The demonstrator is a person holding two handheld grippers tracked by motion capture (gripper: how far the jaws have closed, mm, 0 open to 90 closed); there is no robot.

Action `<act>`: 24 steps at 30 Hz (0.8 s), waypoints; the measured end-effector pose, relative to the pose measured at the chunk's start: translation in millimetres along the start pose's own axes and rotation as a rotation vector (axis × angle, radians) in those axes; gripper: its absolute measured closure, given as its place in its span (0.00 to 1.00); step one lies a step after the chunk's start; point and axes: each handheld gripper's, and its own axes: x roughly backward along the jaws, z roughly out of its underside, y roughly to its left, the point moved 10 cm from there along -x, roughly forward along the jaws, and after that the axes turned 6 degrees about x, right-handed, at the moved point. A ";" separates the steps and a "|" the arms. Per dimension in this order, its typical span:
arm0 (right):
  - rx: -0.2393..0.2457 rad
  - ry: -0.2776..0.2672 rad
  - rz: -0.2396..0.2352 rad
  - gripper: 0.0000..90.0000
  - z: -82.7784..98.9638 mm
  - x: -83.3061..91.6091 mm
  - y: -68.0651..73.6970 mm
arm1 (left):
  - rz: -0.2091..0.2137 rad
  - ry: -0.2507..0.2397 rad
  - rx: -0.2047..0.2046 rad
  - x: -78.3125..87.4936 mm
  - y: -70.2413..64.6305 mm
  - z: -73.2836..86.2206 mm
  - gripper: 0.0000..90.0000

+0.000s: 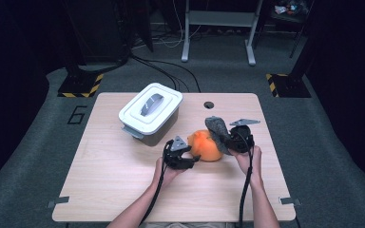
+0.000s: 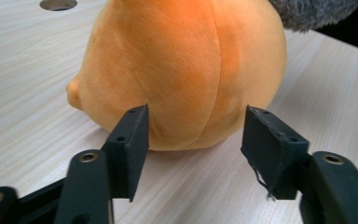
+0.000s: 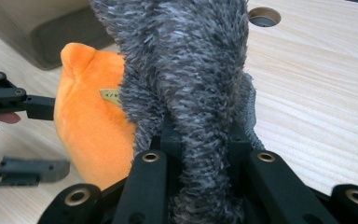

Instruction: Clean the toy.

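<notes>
- Presently, the orange plush toy (image 1: 206,145) is seen lying on the wooden table (image 1: 123,180), between the two grippers.
- The left gripper (image 1: 193,158) is held low at the toy's near-left side; its jaws stand apart, and in the left gripper view the toy (image 2: 186,70) lies just ahead of the pads (image 2: 130,140), which do not press on it.
- A strip of bare table is seen between those open jaws, under the toy's rounded flank.
- The right gripper (image 1: 225,137) is closed on the grey furry piece (image 1: 217,130), which rises up and away from its jaws and leans over the right side of the toy.
- In the right gripper view the grey fur (image 3: 191,93) is pinched tight between the two black jaws and stands up straight ahead of them, with the orange toy (image 3: 88,121) just to the left of it and touching it.
- A small gold label (image 3: 110,95) is seen on the orange plush, beside the fur.
- Farther to the left of the right gripper's jaws, the left gripper (image 3: 32,137) is seen with its fingers spread beside the toy.
- A white lidded box (image 1: 149,112) stands beyond the left gripper, near the toy but apart from it.
- A round hole (image 1: 209,104) in the table lies beyond the right gripper.
</notes>
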 end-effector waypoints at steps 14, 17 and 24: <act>-0.037 -0.012 0.003 0.84 0.4 -3.5 -4.0 | -0.062 -0.011 -0.073 -9.1 5.4 1.3 0.72; -0.041 -0.031 -0.013 0.84 0.5 0.4 -4.0 | -0.053 -0.013 -0.060 -8.2 5.0 1.0 0.82; -0.051 -0.085 -0.036 0.84 -4.5 24.0 2.5 | -0.015 -0.020 -0.011 -1.9 -1.6 -5.2 0.85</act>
